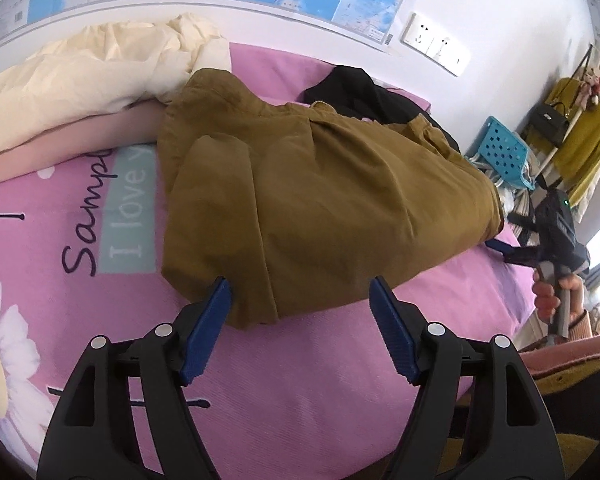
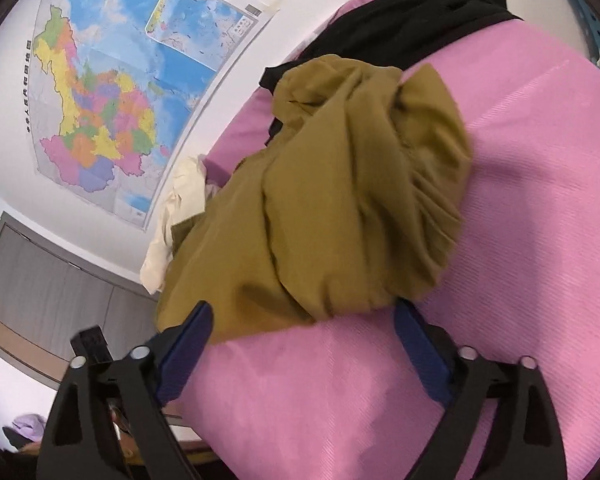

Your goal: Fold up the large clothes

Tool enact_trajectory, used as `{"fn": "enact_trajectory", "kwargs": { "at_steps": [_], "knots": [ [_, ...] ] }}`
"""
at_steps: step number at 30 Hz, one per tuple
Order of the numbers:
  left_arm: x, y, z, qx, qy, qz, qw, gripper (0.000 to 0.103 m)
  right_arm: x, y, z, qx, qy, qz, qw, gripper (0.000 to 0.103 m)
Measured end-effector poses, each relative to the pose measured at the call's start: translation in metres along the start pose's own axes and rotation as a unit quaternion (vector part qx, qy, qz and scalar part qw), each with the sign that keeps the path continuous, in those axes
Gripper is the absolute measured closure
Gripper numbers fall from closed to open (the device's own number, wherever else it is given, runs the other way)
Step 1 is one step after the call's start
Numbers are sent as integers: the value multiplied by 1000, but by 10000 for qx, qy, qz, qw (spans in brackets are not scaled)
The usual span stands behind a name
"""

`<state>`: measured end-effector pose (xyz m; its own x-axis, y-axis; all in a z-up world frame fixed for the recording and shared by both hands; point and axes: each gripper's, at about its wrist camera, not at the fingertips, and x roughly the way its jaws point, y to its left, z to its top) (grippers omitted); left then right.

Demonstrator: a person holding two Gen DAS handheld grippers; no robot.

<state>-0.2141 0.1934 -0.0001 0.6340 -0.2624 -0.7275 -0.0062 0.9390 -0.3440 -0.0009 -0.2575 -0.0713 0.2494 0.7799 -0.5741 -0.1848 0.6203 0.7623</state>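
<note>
An olive-brown garment (image 1: 320,200) is lying in a rumpled heap on a pink bedsheet (image 1: 320,380), filling the middle of the left wrist view and the centre of the right wrist view (image 2: 340,200). It looks like trousers or a skirt, though the folds are hiding too much to say which.

The left gripper (image 1: 300,300) is hovering at the lower centre of its frame with its blue-padded fingers (image 1: 210,320) standing wide; the garment's near hem is lying between the tips, but the pads are not pressing on it.

The right gripper (image 2: 304,320) is sitting at the bottom of its own frame, jaws spread very wide. Its left pad is overlapping the cloth's lower edge and its right pad is just beside the gathered end (nothing is being pinched). In the left wrist view the same gripper (image 1: 512,252) is showing at the right edge, held by a hand (image 1: 548,296), its tip at the garment's far end.

A black garment (image 2: 420,12) is lying behind the brown one, touching it, in the upper part of the right wrist frame. A cream duvet (image 1: 100,72) is bunching at the upper left of the left wrist view. A map (image 2: 112,92) is hanging on the wall at the upper left of the right wrist frame, and a turquoise perforated basket (image 1: 500,148) is standing at the right of the left wrist view.
</note>
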Motion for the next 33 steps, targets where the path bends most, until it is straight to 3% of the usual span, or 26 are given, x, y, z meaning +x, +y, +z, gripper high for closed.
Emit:
{"fn": "enact_trajectory", "kwargs": {
  "at_steps": [5, 11, 18, 25, 27, 28, 30, 33],
  "knots": [
    [-2, 1, -3, -51, 11, -75, 10000, 33, 8, 1, 11, 376, -340, -21, 9987, 5],
    [-3, 0, -7, -61, 18, -159, 9999, 31, 16, 15, 5, 376, -536, -773, 9949, 5],
    [1, -1, -11, -24, 138, -341, 9993, 31, 14, 6, -3, 841, -582, -482, 9936, 8],
    [4, 1, -17, -127, 213, -546, 9982, 30, 23, 23, 9, 789, -1104, -549, 9892, 5],
    [7, 2, -20, -168, 275, -590, 9977, 30, 16, 38, 7, 378, -1441, -562, 9872, 16],
    [8, 2, -22, -188, 310, -646, 9973, 30, 10, 47, 7, 125, -1640, -482, 9852, 24],
    [10, 2, -26, -275, 380, -888, 9949, 30, 5, 55, 11, -85, -1748, -242, 9843, 25],
    [19, -2, -32, -412, 534, -1304, 9892, 30, 11, 45, 18, 222, -1451, -347, 9886, 19]
  ]
}}
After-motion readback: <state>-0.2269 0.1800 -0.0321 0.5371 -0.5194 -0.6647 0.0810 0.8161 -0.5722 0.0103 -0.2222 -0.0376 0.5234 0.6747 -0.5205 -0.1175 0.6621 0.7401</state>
